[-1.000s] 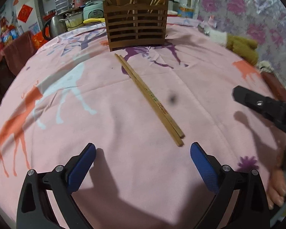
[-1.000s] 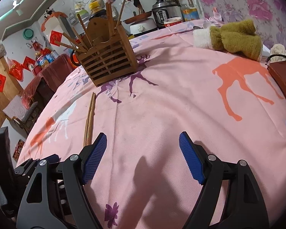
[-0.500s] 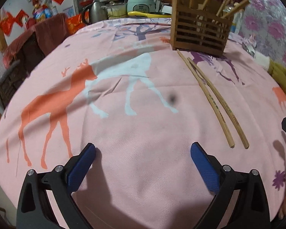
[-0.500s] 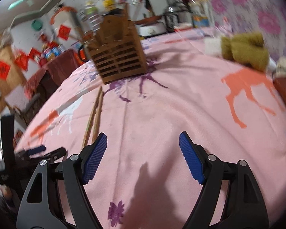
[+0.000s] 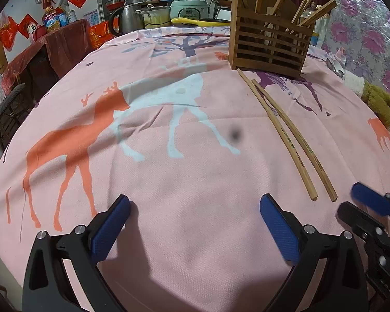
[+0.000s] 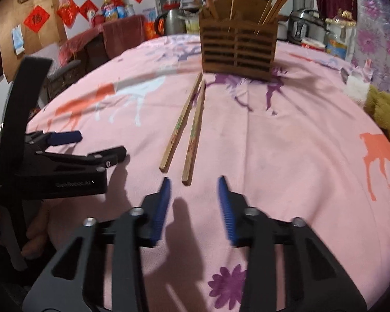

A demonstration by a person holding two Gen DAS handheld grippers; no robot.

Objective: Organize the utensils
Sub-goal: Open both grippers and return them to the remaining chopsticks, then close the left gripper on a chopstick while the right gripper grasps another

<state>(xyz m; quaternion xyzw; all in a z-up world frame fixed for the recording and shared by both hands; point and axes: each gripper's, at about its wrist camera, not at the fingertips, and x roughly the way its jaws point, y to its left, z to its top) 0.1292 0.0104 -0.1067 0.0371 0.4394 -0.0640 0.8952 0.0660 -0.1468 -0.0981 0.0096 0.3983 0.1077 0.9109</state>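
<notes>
Right gripper [image 6: 193, 182], jaws closing on nothing, sat low centre just short of two chopsticks [image 6: 187, 127] lying below the holder [image 6: 238, 49]; centring over one stick seemed wise; left gripper [image 5: 195, 208] gaped empty.

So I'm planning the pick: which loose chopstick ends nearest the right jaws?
The right-hand chopstick; its near end lies almost between the closing jaws, the other chopstick's further left.
</notes>
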